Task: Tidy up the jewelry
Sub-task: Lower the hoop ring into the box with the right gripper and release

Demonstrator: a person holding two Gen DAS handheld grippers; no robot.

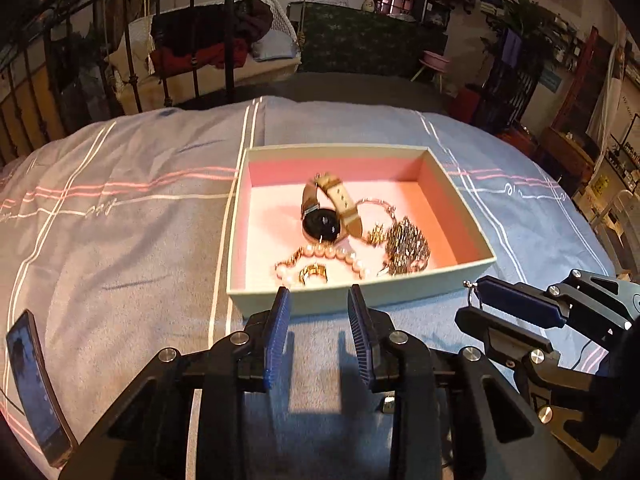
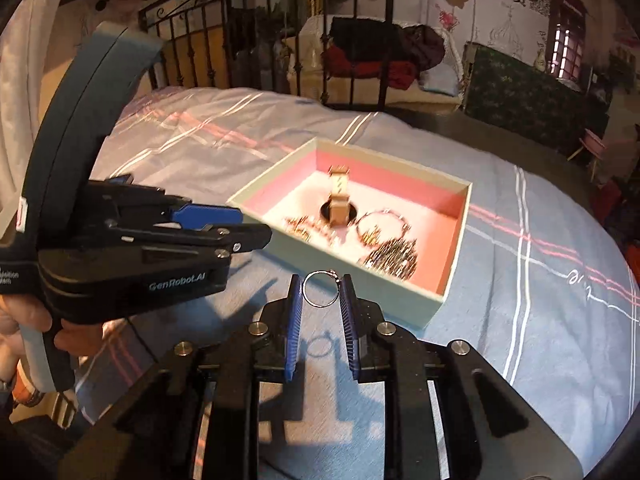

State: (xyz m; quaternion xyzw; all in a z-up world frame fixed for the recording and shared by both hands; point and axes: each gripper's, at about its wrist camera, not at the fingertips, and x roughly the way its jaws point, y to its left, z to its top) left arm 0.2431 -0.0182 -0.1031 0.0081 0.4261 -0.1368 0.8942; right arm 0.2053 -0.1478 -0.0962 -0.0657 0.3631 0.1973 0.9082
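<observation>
Right gripper (image 2: pixel 322 294) pinches a thin silver ring (image 2: pixel 319 289) between its two blue pads, the hoop standing upright across the gap so that each pad presses on one side. A tiny charm or stone sits at the ring's upper right, against the right pad. Holding the hoop by its edges near the fingertips probably keeps it visible and easy to let go.

Just ahead of those fingertips and slightly to the right lies an open shallow box (image 2: pixel 436 304) with pale outer walls and a pink lining, resting on a blue-grey striped bedspread (image 2: pixel 540 320). The ring hangs above the bedspread, short of the box's near wall, so it looks ready to be carried over the rim and dropped in.

Inside the box, further ahead, lie a watch (image 1: pixel 322 222) with a tan strap, a pearl bracelet (image 1: pixel 336 254), a gold ring (image 1: pixel 314 274), and a tangle of dark metallic chain (image 1: pixel 406 246). They are heaped loosely, touching one another.

Left gripper (image 1: pixel 319 306) is empty, its jaws spread apart, hovering just before the box's near wall, likely waiting its turn or ready to steady the box. A phone (image 1: pixel 36 388) lies on the bedspread well to its left.
</observation>
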